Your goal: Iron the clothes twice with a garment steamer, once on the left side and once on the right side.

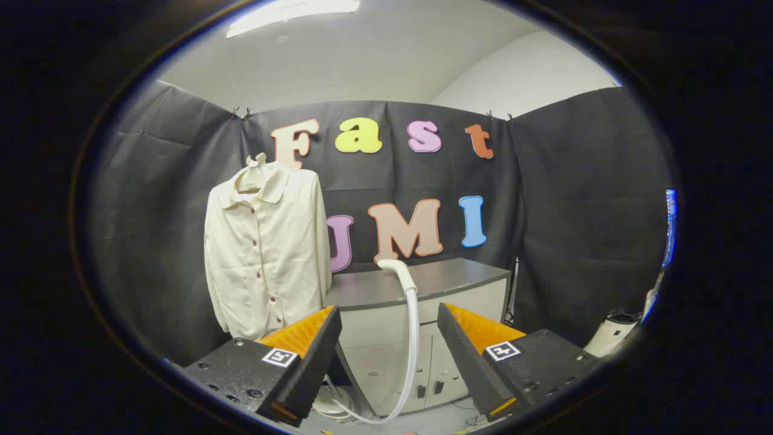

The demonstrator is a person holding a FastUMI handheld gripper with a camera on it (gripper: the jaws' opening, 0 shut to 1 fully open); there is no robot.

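Starting: nothing ironed yet, by the look of it; both passes, left side and right, left to do.
Gripper [389,344]: fingers spread wide, holding nothing.
Steamer [400,270]: head resting on the cabinet [459,278] top, beyond the fingers and ahead of the gap between them; hose [413,338] dropping down through that gap to the floor (untouched, so it seems).
Shirt [266,241]: hanging buttoned on a hanger, left of the cabinet, beyond the left finger.
Next: reaching in and gripping the steamer first, probably.
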